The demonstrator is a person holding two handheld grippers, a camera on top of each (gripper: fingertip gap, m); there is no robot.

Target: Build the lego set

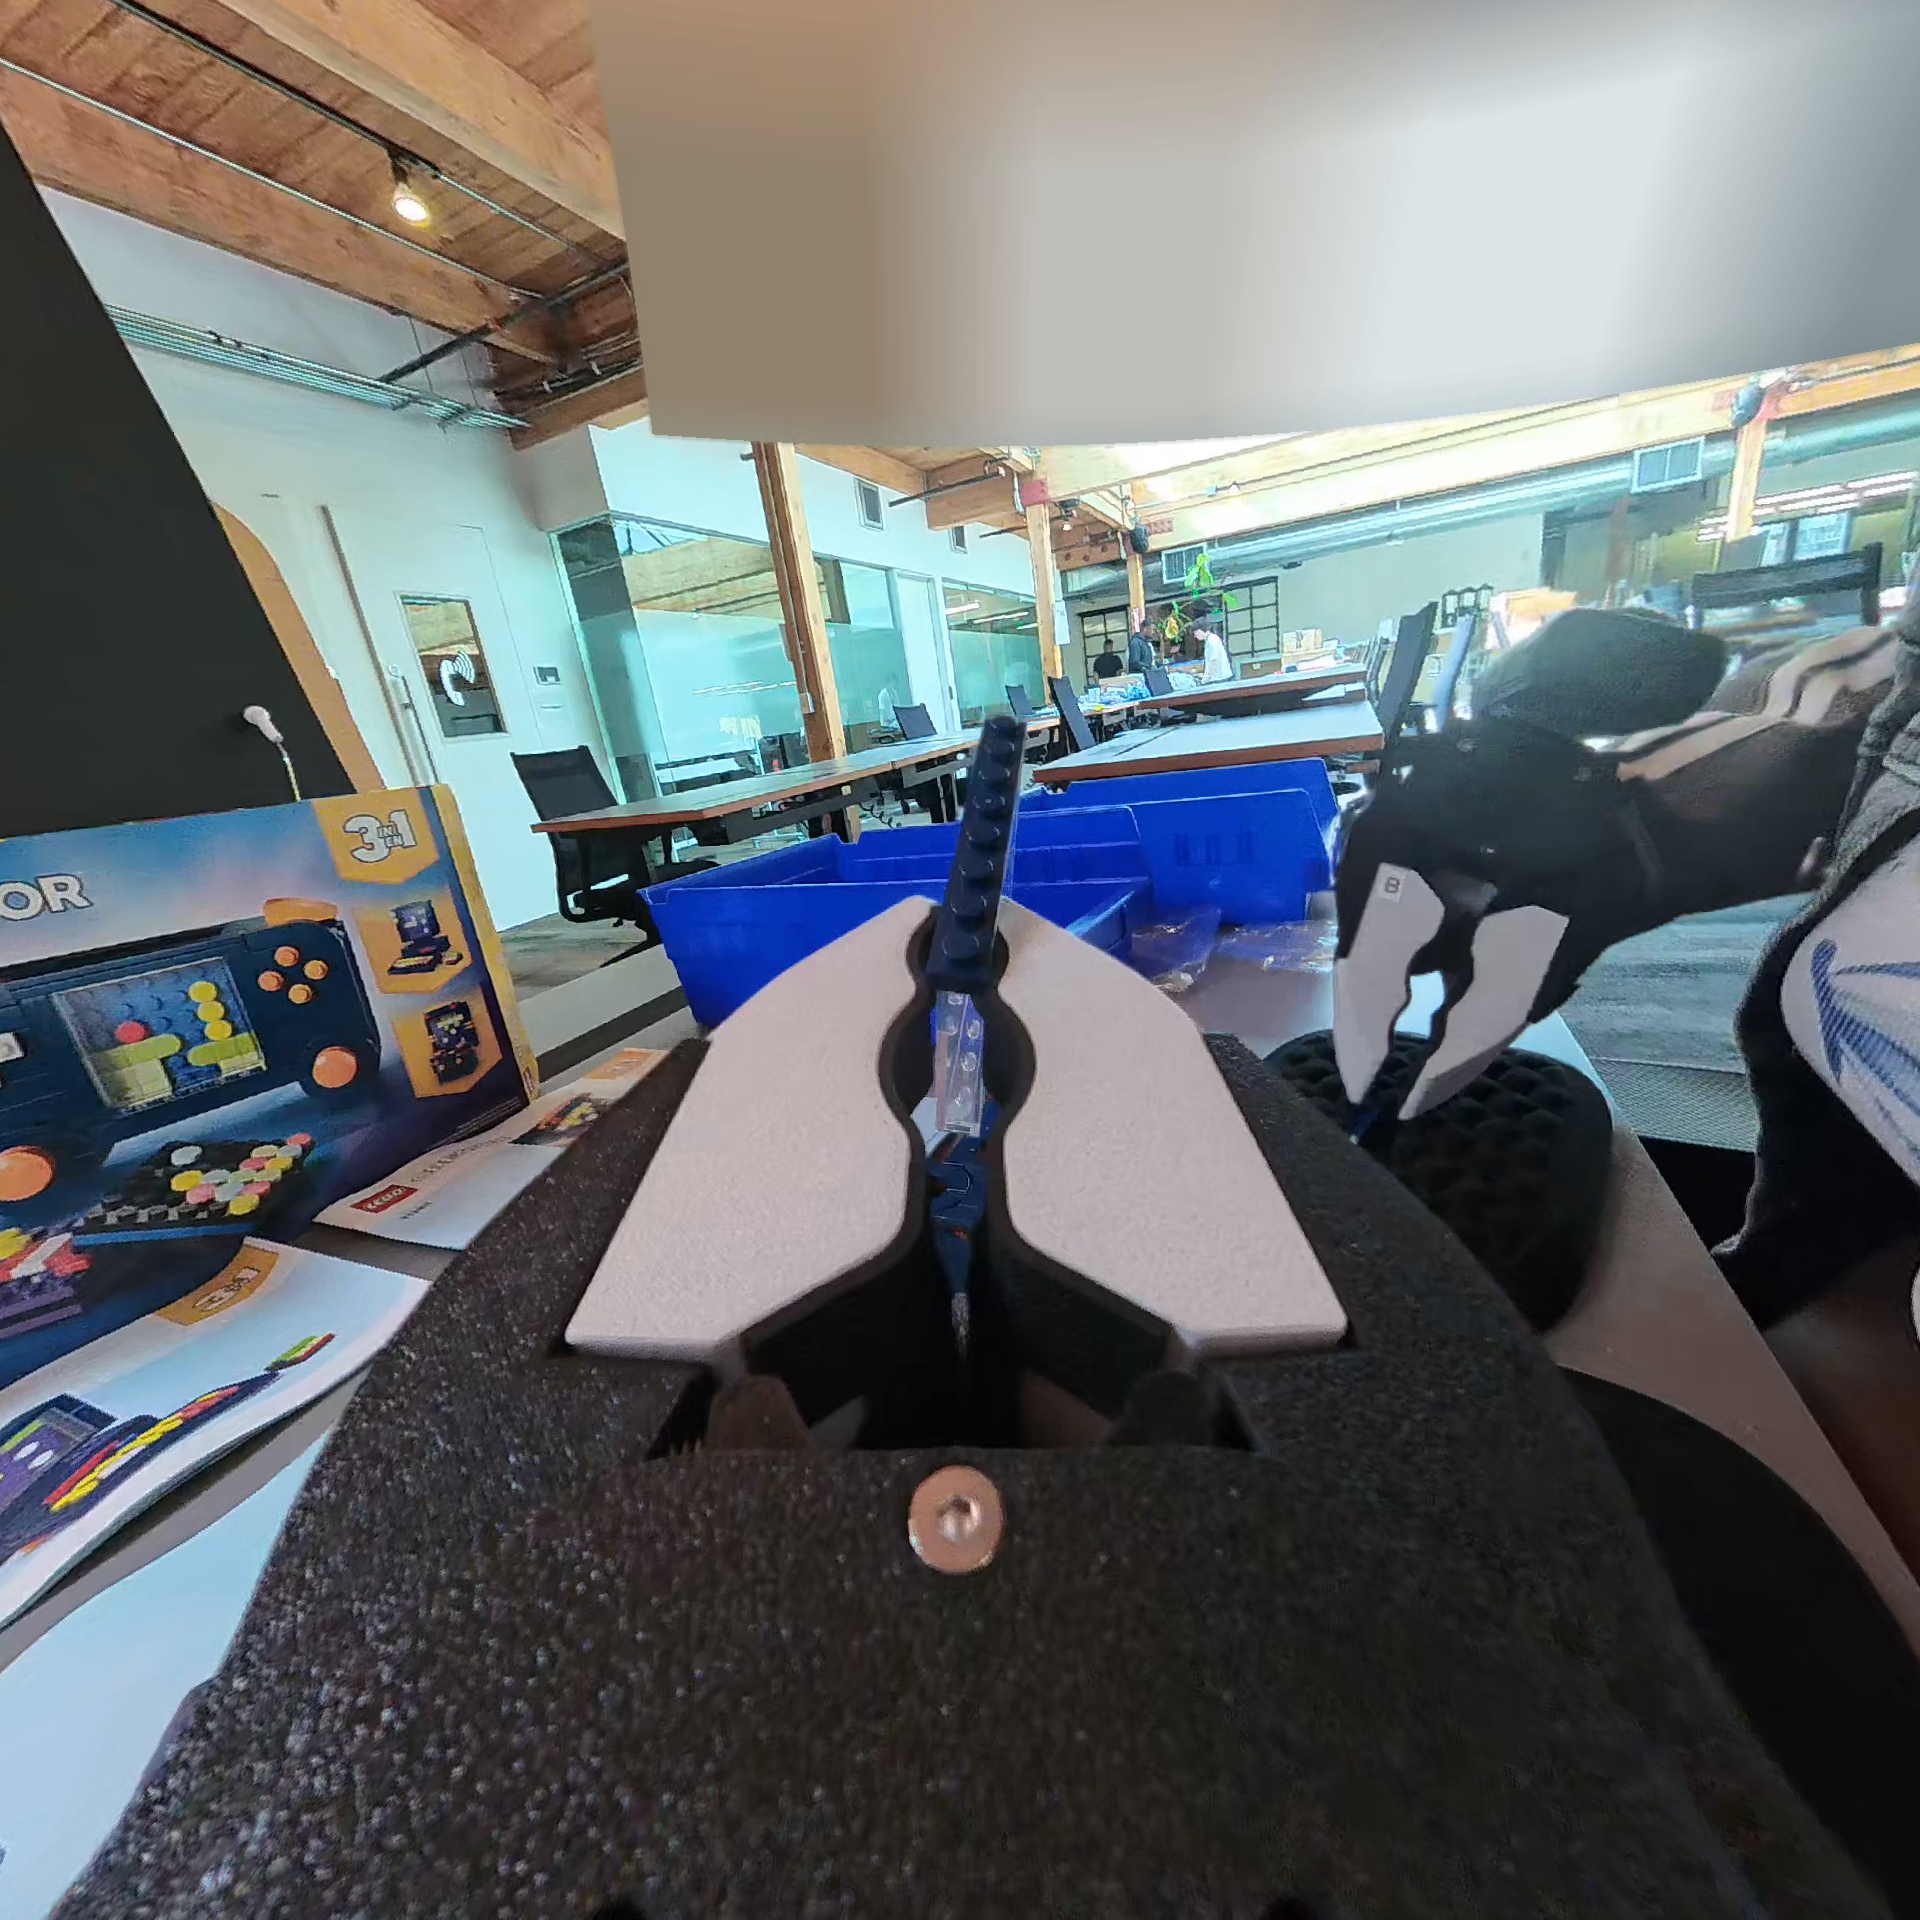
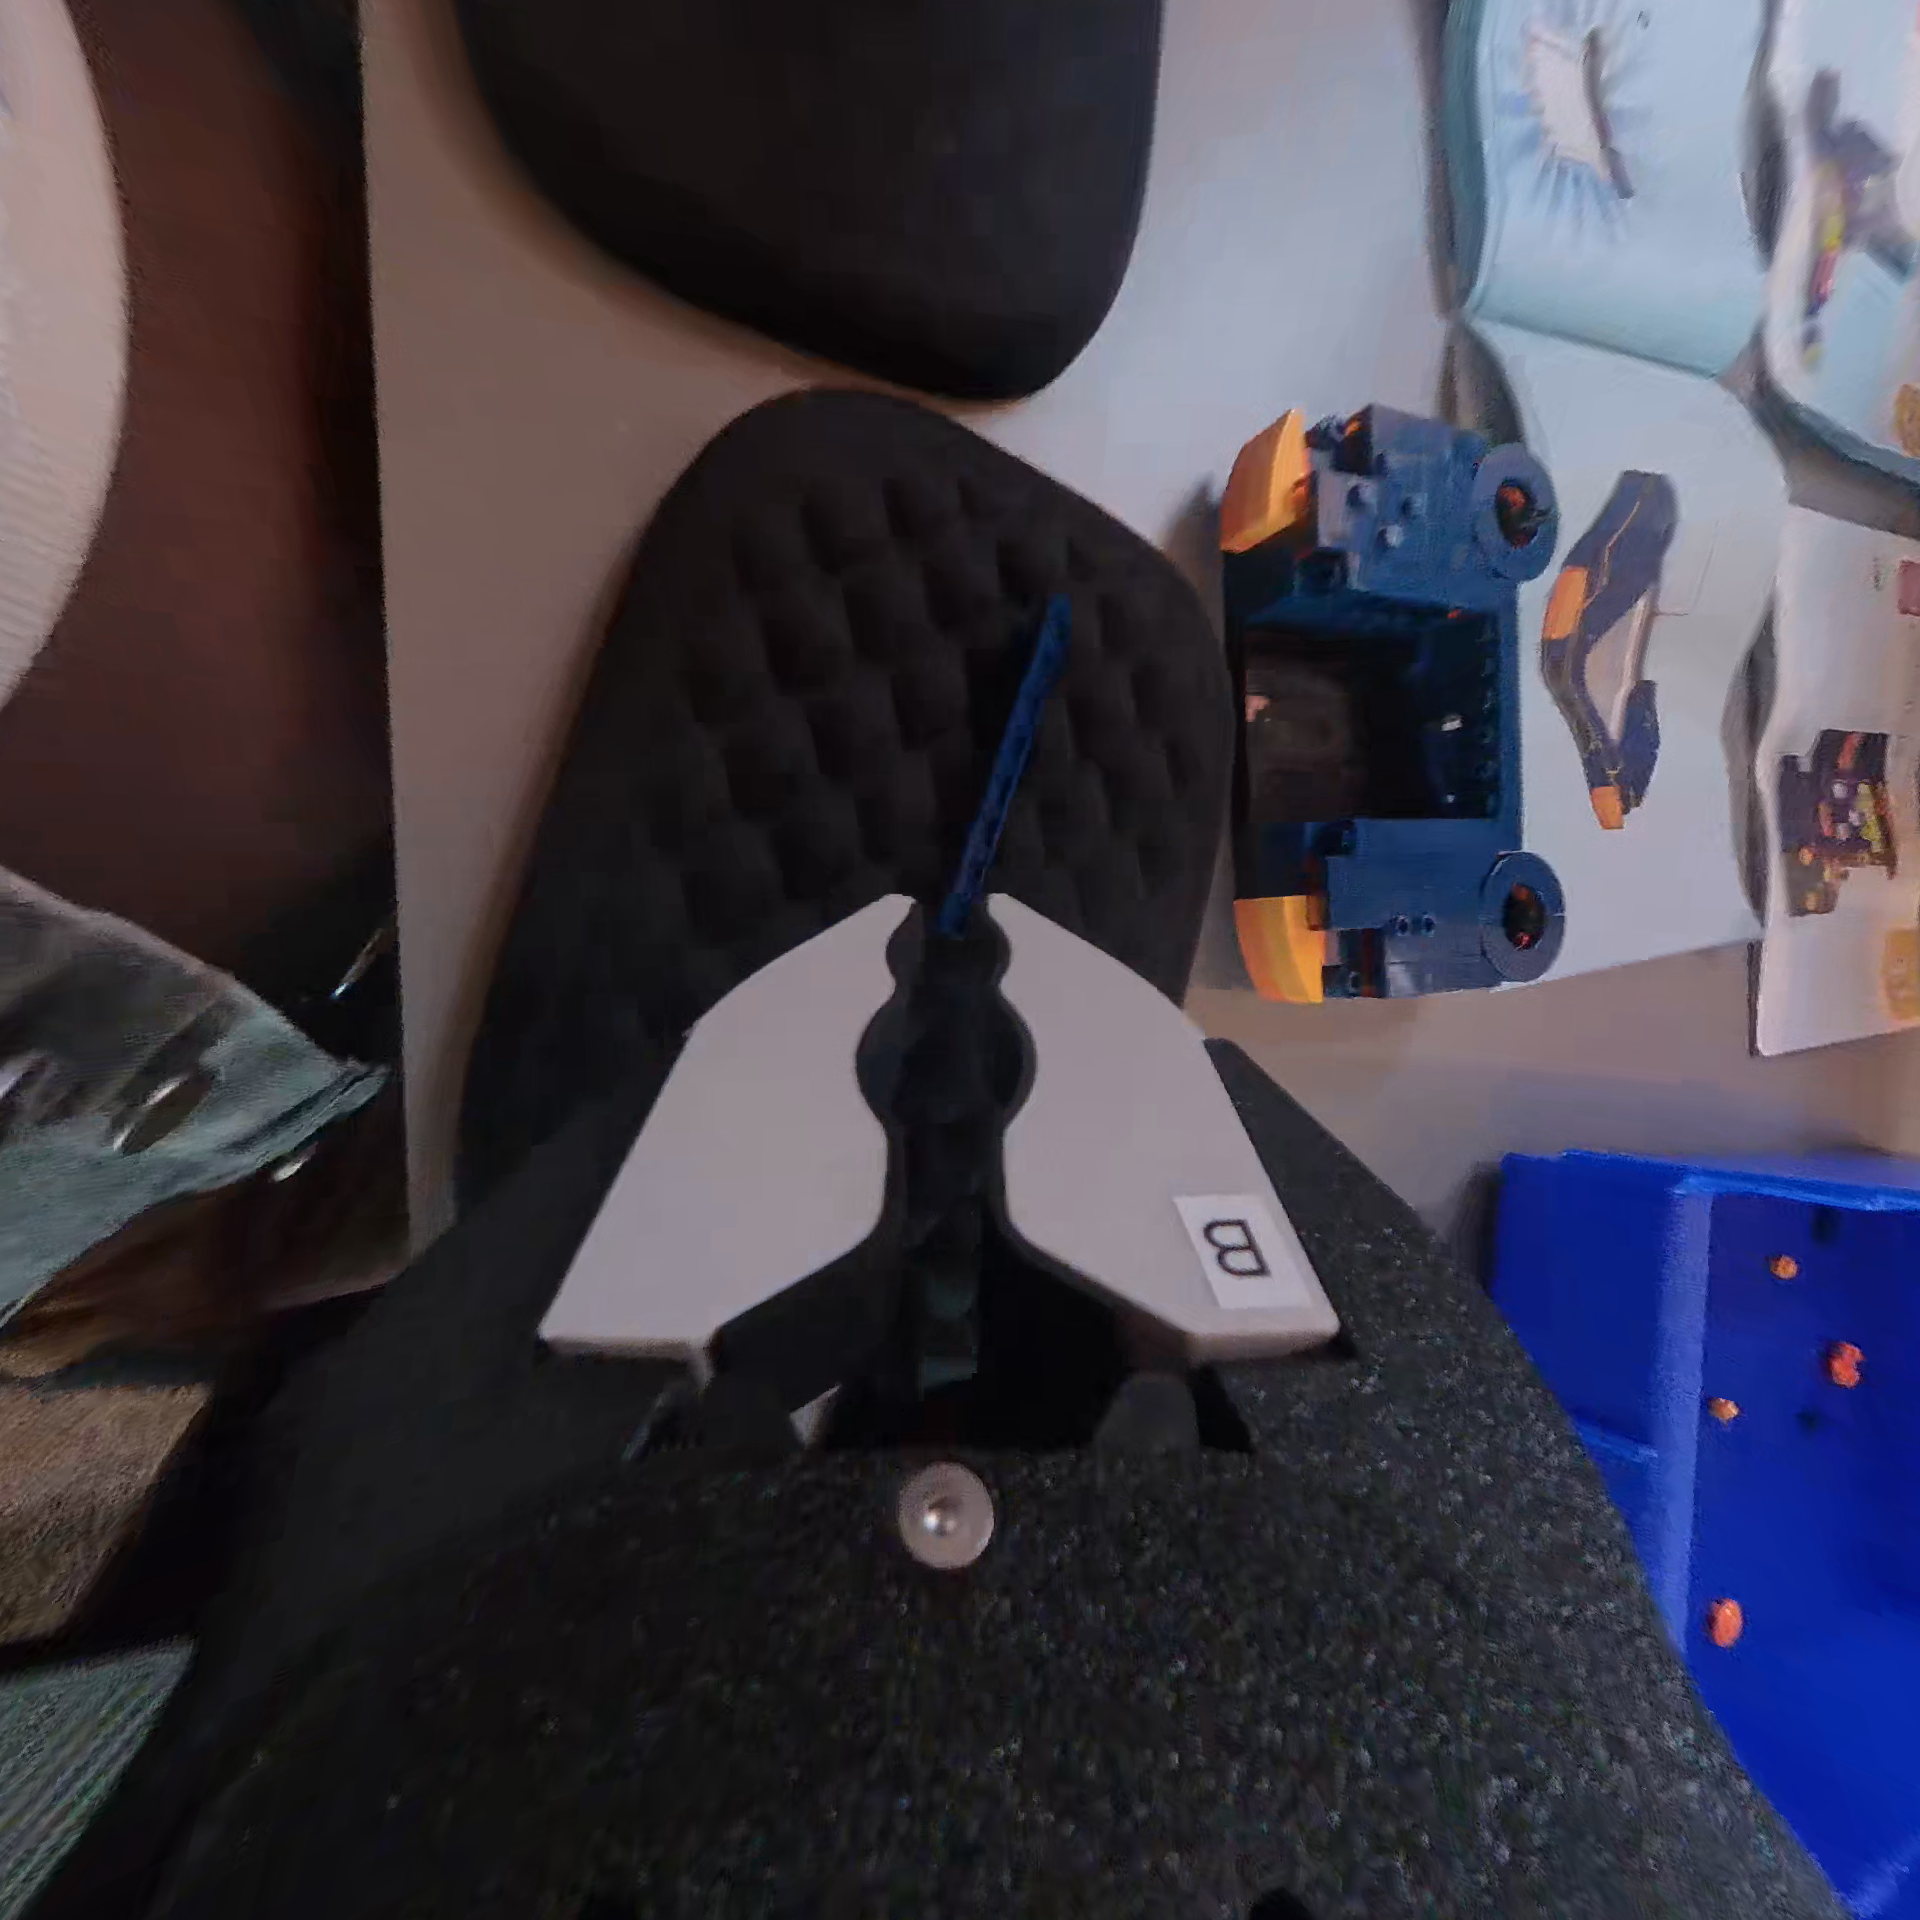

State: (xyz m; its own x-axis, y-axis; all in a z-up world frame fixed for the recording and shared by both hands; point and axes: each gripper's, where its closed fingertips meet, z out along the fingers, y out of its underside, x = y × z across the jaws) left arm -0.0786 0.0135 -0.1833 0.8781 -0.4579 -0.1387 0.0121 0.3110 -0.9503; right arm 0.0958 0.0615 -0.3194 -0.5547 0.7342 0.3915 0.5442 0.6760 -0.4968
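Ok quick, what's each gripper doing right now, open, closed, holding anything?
Left gripper: closed on a dark blue plate with a clear piece.
Right gripper: closed on a thin blue strip.

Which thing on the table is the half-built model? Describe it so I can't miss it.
Start at the dimpled black foam pad under the right gripper. Directly beside it, toward the open instruction booklets, lies the half-built model. It alone is dark blue brickwork with orange corner pieces and two round sockets.

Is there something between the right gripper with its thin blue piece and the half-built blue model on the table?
Nothing visible. The right gripper holds the thin blue piece above a black dimpled pad; the blue model sits beside that pad.
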